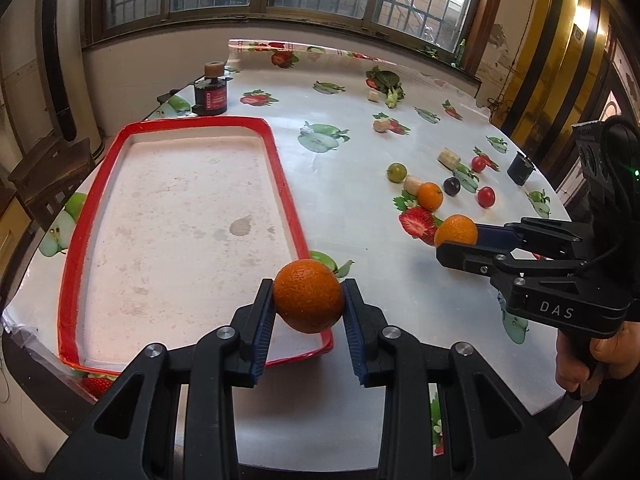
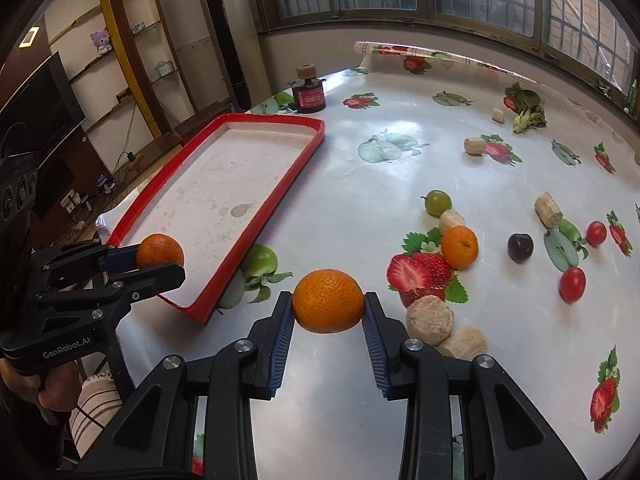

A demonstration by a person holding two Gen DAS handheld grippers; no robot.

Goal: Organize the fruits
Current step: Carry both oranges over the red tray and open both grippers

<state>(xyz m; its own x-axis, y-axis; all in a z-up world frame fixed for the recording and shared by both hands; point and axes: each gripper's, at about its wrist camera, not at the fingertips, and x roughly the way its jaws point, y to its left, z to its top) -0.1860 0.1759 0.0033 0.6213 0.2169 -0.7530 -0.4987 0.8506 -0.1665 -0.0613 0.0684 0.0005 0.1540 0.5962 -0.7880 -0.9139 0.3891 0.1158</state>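
left gripper [image 1: 308,298] pinched an orange [image 1: 309,295] over the red tray's [image 1: 280,148] near corner | right gripper [image 2: 328,304] pinched a second orange [image 2: 327,301] above the table [image 2: 360,216] | third orange [image 2: 460,247] lay beside the plum [image 2: 520,246] and tomatoes [image 2: 572,284]

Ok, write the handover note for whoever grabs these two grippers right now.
Left claw: shut on an orange mandarin, held over the near corner of the red-rimmed white tray.
Right claw: shut on a second orange mandarin, above the table, right of the tray.
Done: nothing lies in the tray yet.
Left: release both, then fetch the third orange mandarin, green plum, dark plum and two red cherry tomatoes from the fruit-print tablecloth.
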